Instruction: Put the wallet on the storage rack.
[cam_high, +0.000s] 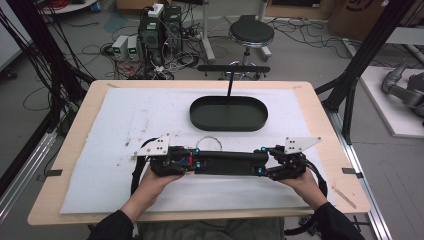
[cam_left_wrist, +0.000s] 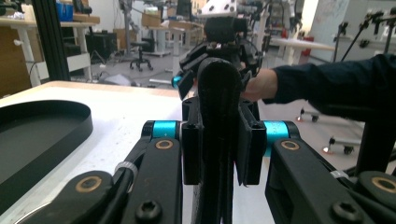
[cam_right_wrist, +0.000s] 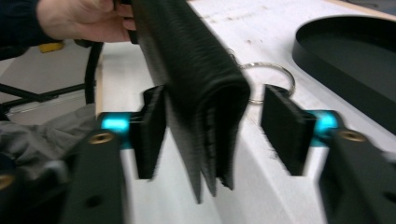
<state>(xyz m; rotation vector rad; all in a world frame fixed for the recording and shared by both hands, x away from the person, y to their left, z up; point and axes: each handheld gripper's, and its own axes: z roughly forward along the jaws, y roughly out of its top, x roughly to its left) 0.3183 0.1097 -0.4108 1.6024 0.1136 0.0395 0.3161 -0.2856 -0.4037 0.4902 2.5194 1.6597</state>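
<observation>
Black folded wallet (cam_high: 227, 162) clamped by left hand-held gripper (cam_high: 192, 163), right hand-held gripper (cam_high: 264, 162) released

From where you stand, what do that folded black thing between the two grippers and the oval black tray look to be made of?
The folded black thing looks like soft, matt leather or imitation leather: fine grain, several limp layers hanging from a rounded fold. I cannot tell which. The oval tray looks like rigid matt plastic or painted metal: smooth, even upright rim with little sheen. The ring beside it looks like shiny metal wire.
</observation>
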